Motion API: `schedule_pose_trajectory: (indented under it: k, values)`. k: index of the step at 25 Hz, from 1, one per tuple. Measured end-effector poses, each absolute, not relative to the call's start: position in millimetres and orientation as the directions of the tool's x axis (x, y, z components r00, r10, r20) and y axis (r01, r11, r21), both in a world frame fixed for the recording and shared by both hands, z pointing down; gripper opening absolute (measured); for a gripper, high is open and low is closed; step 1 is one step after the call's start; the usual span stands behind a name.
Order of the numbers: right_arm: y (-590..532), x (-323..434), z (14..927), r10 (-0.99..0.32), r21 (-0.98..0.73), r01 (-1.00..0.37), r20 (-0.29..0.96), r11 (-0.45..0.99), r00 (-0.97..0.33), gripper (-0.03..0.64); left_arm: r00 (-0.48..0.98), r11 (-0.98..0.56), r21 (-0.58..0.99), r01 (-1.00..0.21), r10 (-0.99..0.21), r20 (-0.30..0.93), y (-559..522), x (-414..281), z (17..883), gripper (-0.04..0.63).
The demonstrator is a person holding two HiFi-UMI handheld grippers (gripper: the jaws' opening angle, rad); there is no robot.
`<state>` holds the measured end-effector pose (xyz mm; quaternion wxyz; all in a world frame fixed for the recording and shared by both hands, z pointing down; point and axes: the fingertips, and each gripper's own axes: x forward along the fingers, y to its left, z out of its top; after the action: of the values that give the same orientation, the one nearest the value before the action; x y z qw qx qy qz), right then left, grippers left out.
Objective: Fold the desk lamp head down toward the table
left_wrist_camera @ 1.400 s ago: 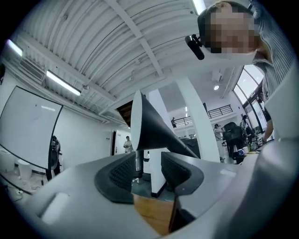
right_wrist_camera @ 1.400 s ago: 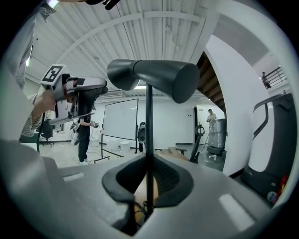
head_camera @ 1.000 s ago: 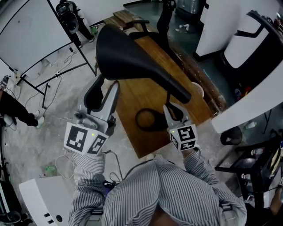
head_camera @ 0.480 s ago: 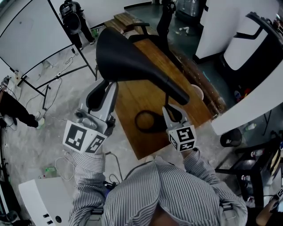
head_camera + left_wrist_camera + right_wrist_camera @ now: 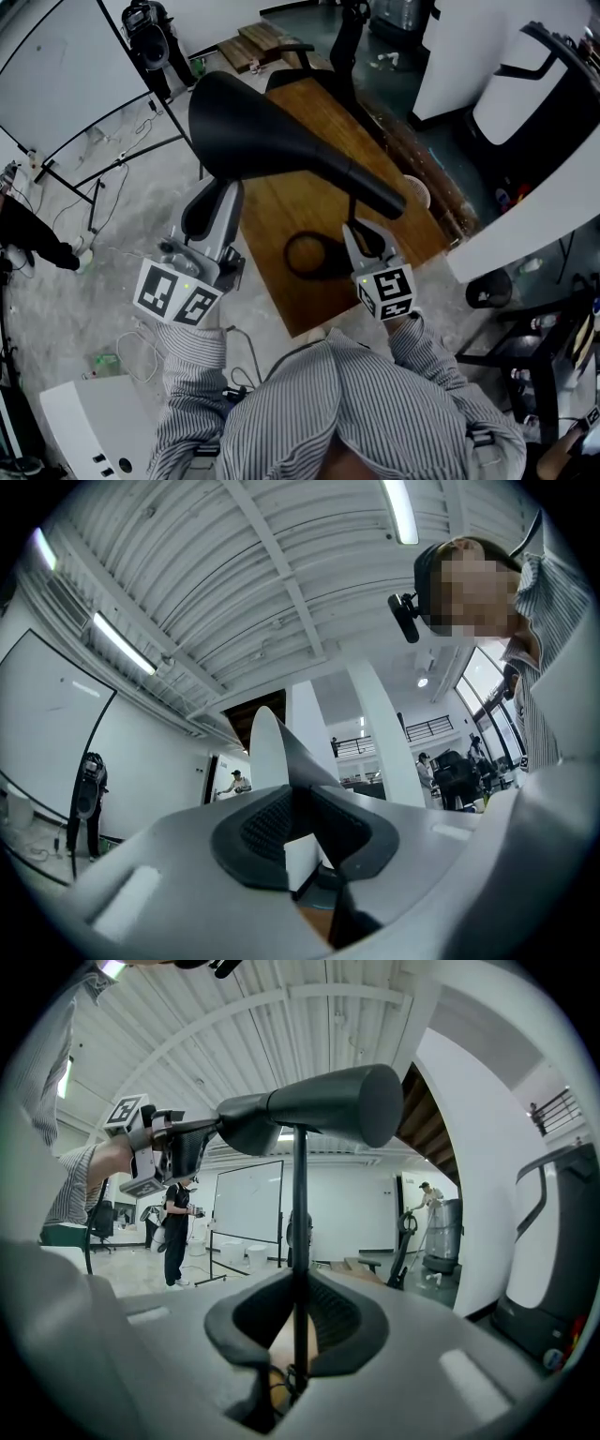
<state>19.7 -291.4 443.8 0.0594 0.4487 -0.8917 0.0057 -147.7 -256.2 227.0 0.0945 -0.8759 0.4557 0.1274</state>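
The desk lamp's wide black head (image 5: pixel 262 131) hangs over the wooden table (image 5: pixel 281 216), and its ring base (image 5: pixel 314 255) rests on the wood. My left gripper (image 5: pixel 216 187) reaches up under the head's left rim; its jaws have just been closing and now pinch that rim. In the left gripper view the head's white inner face (image 5: pixel 272 752) sits between the pads of the left gripper (image 5: pixel 298 808). My right gripper (image 5: pixel 367 230) is shut on the thin black stem (image 5: pixel 299 1241), which runs up between its jaws (image 5: pixel 298 1321) to the head (image 5: pixel 328 1105).
A whiteboard on a stand (image 5: pixel 56 75) is at the left, and an office chair (image 5: pixel 328 47) stands beyond the table's far end. A small cup (image 5: pixel 417 192) sits at the table's right edge. Cables lie on the floor at left (image 5: pixel 112 178).
The left gripper's jaws have narrowed onto the lamp head's rim. The head's left end has swung a little to the left and up. The right gripper has stayed put.
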Motion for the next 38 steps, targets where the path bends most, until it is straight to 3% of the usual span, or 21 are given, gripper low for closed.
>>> schedule_pose_trajectory:
  k: [21,38]
  values:
    - [-292,24,444,-0.811,0.031,-0.813,0.102,0.582,-0.576,0.043,0.465,-0.524,0.311,-0.793,-0.85,-0.247,-258,-152,323,0.054]
    - [-291,22,444,-0.816,0.03,-0.818,0.104,0.574,-0.569,0.043,0.581,-0.558,0.436,-0.706,-0.808,-0.094,-248,-107,411,0.037]
